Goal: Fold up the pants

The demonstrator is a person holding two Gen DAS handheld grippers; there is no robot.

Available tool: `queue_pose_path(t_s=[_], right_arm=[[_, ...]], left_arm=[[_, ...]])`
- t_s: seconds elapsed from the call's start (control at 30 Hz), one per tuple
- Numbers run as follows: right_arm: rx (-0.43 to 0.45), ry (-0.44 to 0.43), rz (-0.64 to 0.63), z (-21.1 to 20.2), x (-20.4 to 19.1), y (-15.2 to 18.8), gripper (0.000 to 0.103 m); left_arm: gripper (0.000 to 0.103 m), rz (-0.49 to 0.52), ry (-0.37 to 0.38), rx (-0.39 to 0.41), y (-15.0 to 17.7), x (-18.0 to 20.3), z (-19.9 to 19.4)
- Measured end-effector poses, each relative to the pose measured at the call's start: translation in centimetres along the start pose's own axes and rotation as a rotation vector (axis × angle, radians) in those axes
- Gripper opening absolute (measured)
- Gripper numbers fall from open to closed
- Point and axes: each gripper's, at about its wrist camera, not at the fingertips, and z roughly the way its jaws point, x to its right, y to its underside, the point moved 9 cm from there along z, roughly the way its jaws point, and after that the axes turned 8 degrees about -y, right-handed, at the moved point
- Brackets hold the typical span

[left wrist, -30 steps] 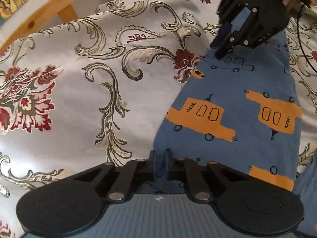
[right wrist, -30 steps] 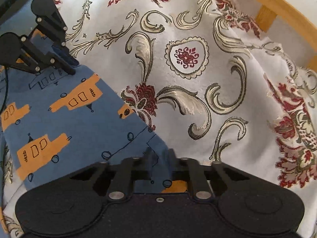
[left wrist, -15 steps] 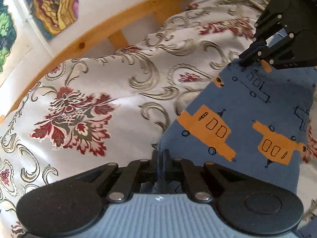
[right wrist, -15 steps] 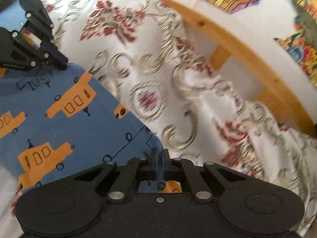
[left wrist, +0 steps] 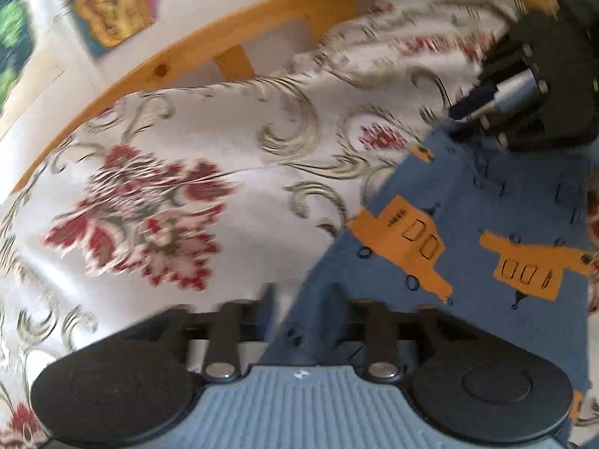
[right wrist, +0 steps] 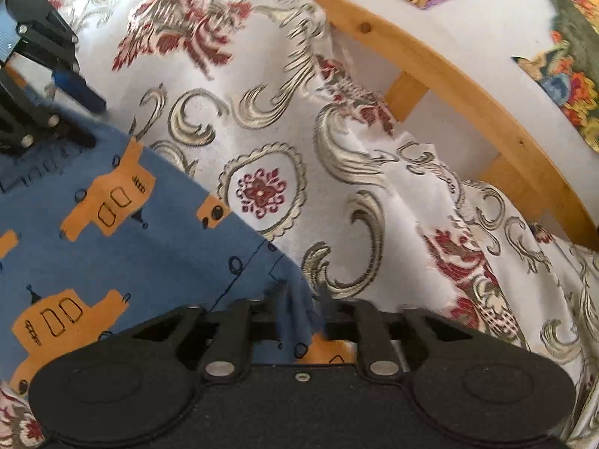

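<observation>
Blue pants (right wrist: pixel 123 247) with orange trucks lie on one flowery cloth (right wrist: pixel 269 86).
Two grippers sit at the cloth-side edge of the pants, one at each end. The left gripper (left wrist: pixel 301 293) has its two fingers apart, with the pants' edge between them. The right gripper (right wrist: pixel 299 292) has its fingers a little apart too, with a bunched fold between them. One wooden rail (right wrist: pixel 449 71) runs behind.

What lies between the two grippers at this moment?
In both wrist views, the blue pants with orange vehicle prints span from the right gripper to the left gripper.
</observation>
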Motion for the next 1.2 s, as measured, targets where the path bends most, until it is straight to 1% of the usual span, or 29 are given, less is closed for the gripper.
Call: queue_pose_path(t_s=[0.03, 0.07, 0.1, 0.13, 0.2, 0.23, 0.3, 0.33, 0.43, 0.47, 0.53, 0.63, 0.7, 0.8, 0.87, 0.97, 1.03, 1.07, 1.1, 1.13, 1.17, 1.2], right_arm=[[0.024, -0.005, 0.012, -0.7, 0.2, 0.0, 0.057], [0.048, -0.007, 0.020, -1.3, 0.3, 0.0, 0.066], [0.079, -0.014, 0.031, -2.0, 0.2, 0.0, 0.080], [0.116, -0.033, 0.043, -2.8, 0.1, -0.1, 0.088], [0.164, -0.084, 0.053, -3.8, -0.7, -0.5, 0.096], [0.187, -0.118, 0.052, -4.1, -1.5, -0.9, 0.099], [0.220, -0.173, 0.044, -4.5, -2.9, -1.9, 0.102], [0.233, -0.219, 0.034, -4.5, -4.0, -2.6, 0.102], [0.243, -0.346, -0.009, -4.1, -7.2, -4.9, 0.102], [0.237, -0.379, -0.022, -3.8, -8.2, -5.5, 0.102], [0.208, -0.426, -0.058, -2.8, -10.1, -6.5, 0.102], [0.177, -0.424, -0.126, -1.2, -11.6, -7.7, 0.102], [0.159, -0.427, -0.137, -0.3, -11.9, -8.5, 0.102], [0.147, -0.442, -0.127, 0.8, -11.5, -9.4, 0.102], [0.138, -0.469, -0.121, 1.2, -11.4, -9.9, 0.100], [0.120, -0.466, -0.147, 1.7, -11.2, -10.6, 0.088], [0.124, -0.458, -0.164, 1.6, -11.2, -10.8, 0.073], [0.129, -0.458, -0.163, 1.5, -11.2, -10.9, 0.070], [0.134, -0.459, -0.159, 1.4, -11.1, -10.9, 0.064], [0.140, -0.458, -0.162, 1.3, -11.1, -10.8, 0.058], [0.148, -0.452, -0.171, 1.0, -11.1, -10.7, 0.055], [0.155, -0.454, -0.182, 0.8, -11.2, -10.6, 0.052]], left_arm=[[0.072, -0.033, 0.014, 0.014, 0.2, -1.0, -0.7], [0.075, -0.067, 0.026, 0.029, 0.5, -2.4, -1.5], [0.079, -0.090, 0.034, 0.034, 0.8, -3.7, -2.2], [0.085, -0.104, 0.037, 0.033, 1.1, -4.9, -2.7], [0.093, -0.119, 0.044, 0.020, 2.1, -7.9, -3.9], [0.094, -0.123, 0.049, 0.009, 2.5, -9.1, -4.2], [0.096, -0.155, 0.068, -0.027, 3.6, -11.4, -5.0], [0.100, -0.174, 0.091, -0.047, 4.3, -12.1, -5.3], [0.103, -0.203, 0.161, -0.109, 6.0, -12.8, -5.7], [0.103, -0.193, 0.174, -0.137, 6.6, -12.7, -5.6], [0.103, -0.137, 0.180, -0.175, 7.3, -11.8, -5.3], [0.103, -0.004, 0.170, -0.172, 7.7, -10.3, -5.6], [0.103, 0.054, 0.160, -0.169, 7.9, -9.5, -5.6], [0.103, 0.097, 0.161, -0.174, 8.2, -8.7, -5.6], [0.102, 0.099, 0.180, -0.182, 8.3, -8.5, -5.5], [0.091, 0.080, 0.171, -0.194, 8.3, -8.5, -5.1], [0.083, 0.062, 0.167, -0.191, 8.4, -8.7, -4.7], [0.083, 0.043, 0.174, -0.194, 8.3, -8.8, -4.5], [0.082, 0.022, 0.186, -0.198, 8.2, -8.9, -4.4], [0.078, 0.006, 0.198, -0.201, 8.1, -8.9, -4.2], [0.075, -0.006, 0.212, -0.208, 8.1, -8.9, -4.1], [0.067, -0.008, 0.218, -0.216, 8.1, -8.8, -3.9]])
